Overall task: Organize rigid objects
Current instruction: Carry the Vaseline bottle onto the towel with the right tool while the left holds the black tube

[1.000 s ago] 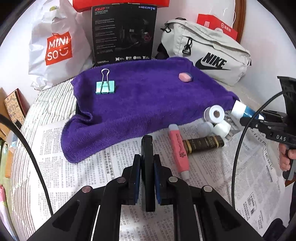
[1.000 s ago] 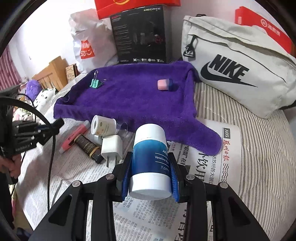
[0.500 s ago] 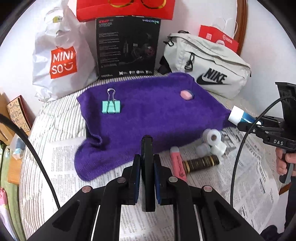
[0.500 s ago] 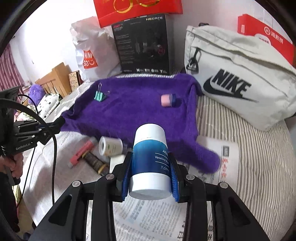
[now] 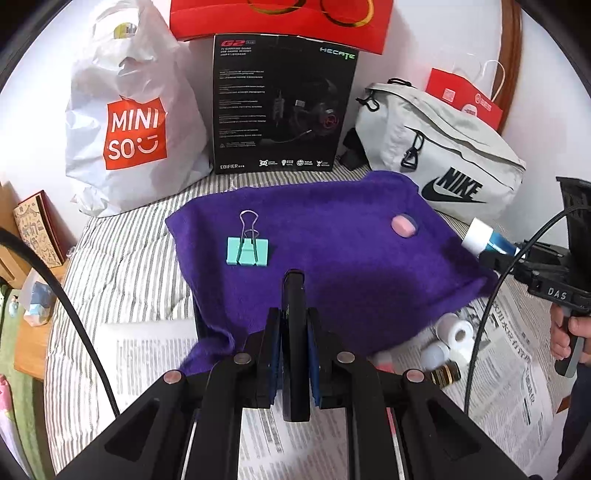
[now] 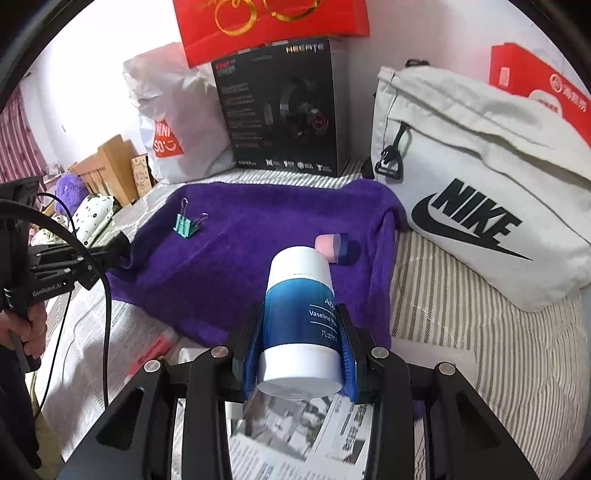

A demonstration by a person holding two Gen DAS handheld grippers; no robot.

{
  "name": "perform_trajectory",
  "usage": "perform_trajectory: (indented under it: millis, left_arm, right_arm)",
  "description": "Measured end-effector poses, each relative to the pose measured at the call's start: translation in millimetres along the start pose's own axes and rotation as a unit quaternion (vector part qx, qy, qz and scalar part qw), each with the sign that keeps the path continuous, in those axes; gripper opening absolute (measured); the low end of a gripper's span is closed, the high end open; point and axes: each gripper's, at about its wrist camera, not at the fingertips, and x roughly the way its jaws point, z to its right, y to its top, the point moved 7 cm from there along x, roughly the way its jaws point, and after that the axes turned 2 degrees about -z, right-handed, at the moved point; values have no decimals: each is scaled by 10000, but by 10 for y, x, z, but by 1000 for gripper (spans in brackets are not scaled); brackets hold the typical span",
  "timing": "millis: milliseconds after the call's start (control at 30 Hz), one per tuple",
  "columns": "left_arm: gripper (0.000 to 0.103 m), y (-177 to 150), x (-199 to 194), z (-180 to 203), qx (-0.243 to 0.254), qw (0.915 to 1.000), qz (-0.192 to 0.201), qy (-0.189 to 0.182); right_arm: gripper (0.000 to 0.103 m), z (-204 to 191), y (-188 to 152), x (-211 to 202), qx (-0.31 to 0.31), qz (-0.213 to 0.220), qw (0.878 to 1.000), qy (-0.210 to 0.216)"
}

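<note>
Clamping a flat black object (image 5: 294, 332) edge-on between its blue pads, the left gripper (image 5: 294, 354) is hanging over the near edge of the purple towel (image 5: 332, 229), its jaws closed tight on the thin slab; what the slab is cannot be told. The right gripper (image 6: 301, 332) is squeezing a blue-and-white Vaseline jar (image 6: 300, 314) by its sides, the white cap pointing away from the camera, above the towel's near right corner. In the left wrist view that jar is showing at the right edge, above the towel's right corner.

Lying on the towel are 2 things: a mint-green binder clip (image 5: 247, 249) toward the left, its wire handles pointing to the back, and a pink-and-blue eraser (image 5: 403, 224) toward the right, well apart from the clip.

On the newspaper (image 5: 517, 369) just off the towel's near right edge, a small cluster is sitting close together: a white roll (image 5: 458, 332), a pale rounded cap (image 5: 434, 352), a dark bottle with a gold band (image 5: 445, 373) and a pink marker (image 6: 151, 349), partly hidden by the gripper frames.

Standing along the wall behind are a white Miniso bag (image 5: 125, 129), a black headset box (image 5: 280, 107) with a red gift bag (image 5: 280, 20) on top, and a grey Nike bag (image 5: 443, 158).
</note>
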Motion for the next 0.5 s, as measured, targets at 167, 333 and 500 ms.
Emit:
perform_trajectory:
  millis: [167, 333, 500]
  left_arm:
    - [13, 113, 169, -68, -40, 10000, -74, 50]
    - [13, 168, 324, -130, -84, 9998, -147, 104]
    - [13, 186, 497, -221, -223, 9992, -286, 156]
  right_arm:
    - [36, 73, 93, 207, 46, -64, 10000, -50]
    - [36, 153, 120, 363, 84, -163, 9998, -126]
    - [36, 193, 113, 569, 74, -368, 9992, -137]
